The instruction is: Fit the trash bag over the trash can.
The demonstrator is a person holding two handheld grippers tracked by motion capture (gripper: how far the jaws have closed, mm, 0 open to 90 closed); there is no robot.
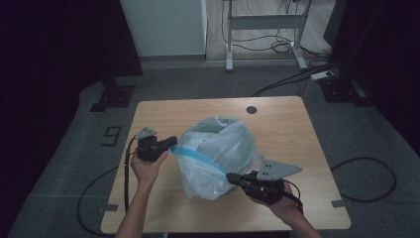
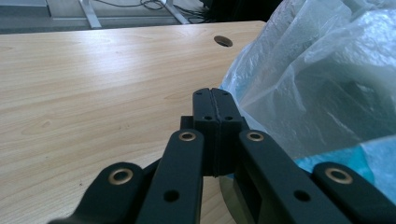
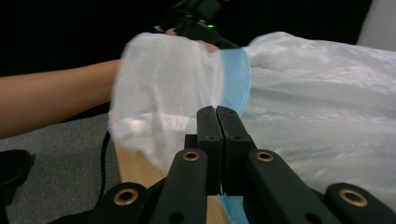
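Observation:
A white translucent plastic bag stands puffed up in the middle of the wooden table. A blue strip runs along its near side, stretched between my two grippers. At the bag's left, my left gripper is shut on one end of that strip; in the left gripper view its jaws meet tight against the bag. My right gripper, at the bag's near right, is shut on the other end. In the right gripper view the strip rises from the closed jaws toward the left gripper.
A round cable hole sits near the table's far edge. Behind the table stand a white desk frame, floor cables and a power strip. A black stand base lies on the floor at far left.

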